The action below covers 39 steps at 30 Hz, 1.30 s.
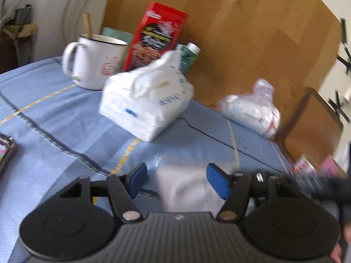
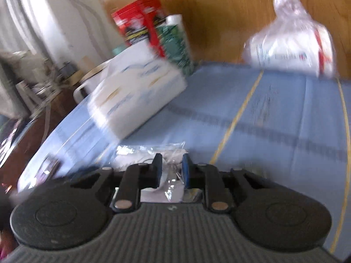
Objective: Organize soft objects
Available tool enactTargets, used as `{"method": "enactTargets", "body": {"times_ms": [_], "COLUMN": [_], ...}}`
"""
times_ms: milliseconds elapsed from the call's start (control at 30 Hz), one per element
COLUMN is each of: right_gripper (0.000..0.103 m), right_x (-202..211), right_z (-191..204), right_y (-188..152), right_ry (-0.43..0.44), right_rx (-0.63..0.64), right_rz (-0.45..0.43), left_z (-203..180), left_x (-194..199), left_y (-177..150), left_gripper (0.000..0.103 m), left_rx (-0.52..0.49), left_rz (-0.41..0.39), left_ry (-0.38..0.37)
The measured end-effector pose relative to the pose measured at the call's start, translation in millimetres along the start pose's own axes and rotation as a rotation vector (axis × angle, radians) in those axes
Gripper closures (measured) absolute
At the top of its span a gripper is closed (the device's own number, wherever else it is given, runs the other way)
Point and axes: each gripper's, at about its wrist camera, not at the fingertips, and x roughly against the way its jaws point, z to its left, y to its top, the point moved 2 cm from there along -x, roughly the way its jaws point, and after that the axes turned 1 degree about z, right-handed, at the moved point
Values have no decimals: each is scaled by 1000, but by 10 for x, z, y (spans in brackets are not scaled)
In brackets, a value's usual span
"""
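A small clear plastic packet with white contents (image 2: 149,151) lies on the blue tablecloth (image 2: 274,114). My right gripper (image 2: 172,171) is shut on its near edge. The same packet (image 1: 186,186) shows blurred between the open jaws of my left gripper (image 1: 178,180), which holds nothing. A large white tissue pack (image 1: 147,100) sits mid-table, also in the right wrist view (image 2: 136,96). A tied clear bag of white soft items (image 1: 252,109) lies at the far right edge, also in the right wrist view (image 2: 289,46).
A white enamel mug (image 1: 94,63) with a wooden stick, a red box (image 1: 153,37) and a green-patterned bottle (image 1: 188,54) stand behind the tissue pack. A wooden panel (image 1: 252,32) backs the table. A dark packet (image 1: 6,153) lies at the left edge.
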Motion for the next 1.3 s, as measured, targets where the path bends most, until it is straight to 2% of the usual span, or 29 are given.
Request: {"method": "enactTargets", "body": {"times_ms": [67, 167, 233, 333, 433, 500, 567, 600, 667, 767, 800, 933, 1000, 1167, 1300], "right_gripper": [81, 77, 50, 42, 33, 33, 32, 36, 40, 45, 49, 49, 49, 49, 49], "right_x": [170, 473, 638, 764, 635, 431, 274, 243, 204, 374, 488, 1021, 1326, 2093, 2589], "right_z": [135, 270, 284, 317, 394, 434, 437, 478, 590, 492, 431, 216, 105, -258, -632], "right_y": [-229, -556, -701, -818, -809, -713, -717, -736, -765, -780, -782, -854, -939, -1170, -1355], "right_ry": [26, 18, -2, 4, -1, -21, -9, -22, -107, -144, -158, -253, -345, -589, -763], "right_rx": [53, 137, 158, 193, 251, 256, 254, 277, 335, 307, 282, 216, 194, 114, 35], "right_rz": [-5, -55, -97, -128, -108, -88, -46, -67, -84, -134, -163, -310, -399, -583, -655], "left_z": [-48, -65, -18, 42, -33, -94, -170, -251, -352, -506, -626, -1301, -1717, -2793, -3563], "left_x": [3, 35, 126, 332, 460, 415, 394, 394, 382, 442, 481, 524, 493, 319, 68], "left_y": [-15, -33, -48, -105, -161, -222, -311, -342, -351, -274, -243, -188, -175, -261, -477], "left_gripper": [38, 37, 36, 36, 36, 40, 41, 40, 40, 40, 40, 40, 40, 40, 37], "left_rx": [-32, -32, 13, 44, -17, -51, -70, -94, -125, -113, -130, -259, -327, -474, -540], "left_rz": [14, 45, 46, 44, 54, 93, 87, 80, 83, 77, 63, 14, 5, 40, 102], "left_ry": [-26, -89, -99, -132, -89, -61, -53, -20, 9, -89, -131, -252, -314, -501, -596]}}
